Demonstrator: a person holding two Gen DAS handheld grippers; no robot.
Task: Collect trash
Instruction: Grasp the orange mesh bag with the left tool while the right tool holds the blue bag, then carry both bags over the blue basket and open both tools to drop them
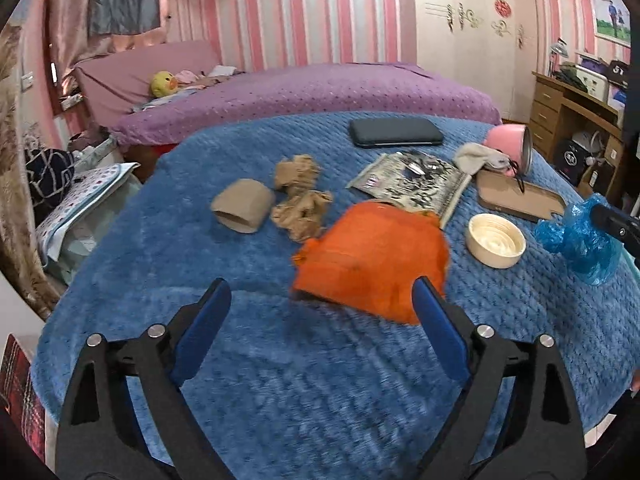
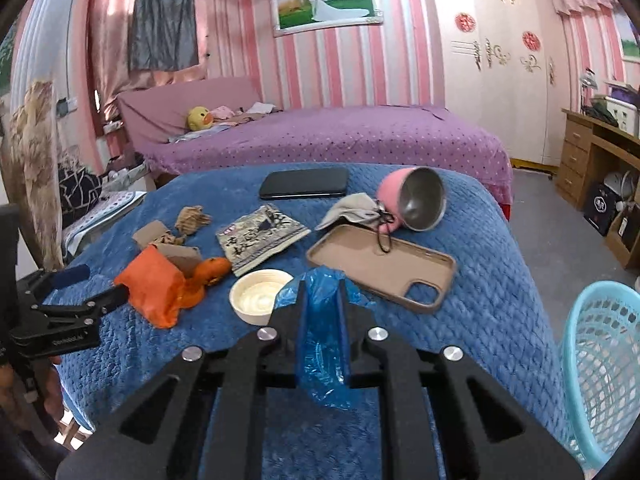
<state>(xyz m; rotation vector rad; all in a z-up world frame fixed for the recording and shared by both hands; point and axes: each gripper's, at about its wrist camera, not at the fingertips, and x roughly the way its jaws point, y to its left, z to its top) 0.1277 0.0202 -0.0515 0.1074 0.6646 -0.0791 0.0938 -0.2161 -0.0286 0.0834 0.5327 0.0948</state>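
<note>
Over the blue blanket, left wrist view:
Left claw (image 1: pixel 320 304): spread wide, nothing between my fingers, hovering above the blue blanket (image 1: pixel 280 380).
Orange bag (image 1: pixel 372 260): lies just ahead, its near edge touching my right finger.
Paper trash: cardboard tube (image 1: pixel 242 205) and crumpled brown paper (image 1: pixel 300 200) sit beyond, side by side.
Other things: cream bowl (image 1: pixel 496 240), patterned pouch (image 1: pixel 412 184), black phone (image 1: pixel 396 131).

Right wrist view:
Right claw (image 2: pixel 323 308): pinching a blue plastic bag (image 2: pixel 320 344), which hangs out on both ends.
Basket (image 2: pixel 600 376): light blue mesh, low at right, beside the blanket edge.
Nearby: tan phone case (image 2: pixel 380 264), tipped pink cup (image 2: pixel 416 200).
</note>
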